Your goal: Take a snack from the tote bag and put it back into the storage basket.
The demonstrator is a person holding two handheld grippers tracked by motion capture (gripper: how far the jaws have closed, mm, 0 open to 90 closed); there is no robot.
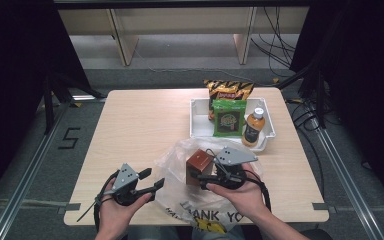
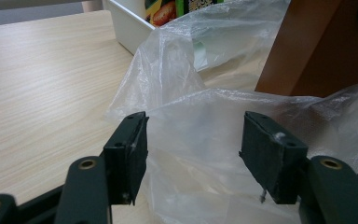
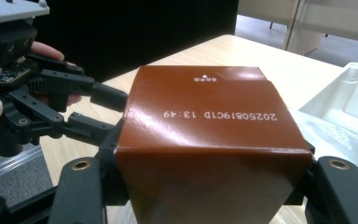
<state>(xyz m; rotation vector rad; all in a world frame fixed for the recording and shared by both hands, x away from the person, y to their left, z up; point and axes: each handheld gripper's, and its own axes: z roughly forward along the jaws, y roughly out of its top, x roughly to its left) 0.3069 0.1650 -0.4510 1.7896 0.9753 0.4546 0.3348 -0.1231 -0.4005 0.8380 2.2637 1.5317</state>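
left gripper (image 1: 152, 185): nearest, at the desk's front edge, left of the bag. Jaws apart, nothing clamped; tips at the bag's near-left edge, film lies between them in the left gripper view (image 2: 193, 154).
bag (image 1: 180, 165): clear plastic, crumpled on the desk (image 1: 140, 120), front centre; printed end hangs over the front edge.
right gripper (image 1: 202, 176): over the bag, pointing left toward the box. Jaws wide, clamped on the box's two sides (image 3: 214, 186).
brown box (image 1: 200, 164): over the bag's middle, held in the right gripper. Upright as far as I can tell, long axis vertical, a corner edge turned toward the front; printed date face up toward the right gripper's camera (image 3: 205, 116).
white tray (image 1: 197, 127): just behind the bag, right-rear of the desk.
green packet (image 1: 229, 118): in the tray, centre, lying flat.
orange bottle (image 1: 253, 128): in the tray, right of the green packet, white cap toward the rear.
orange snack bag (image 1: 228, 90): behind the green packet, over the tray's far rim.
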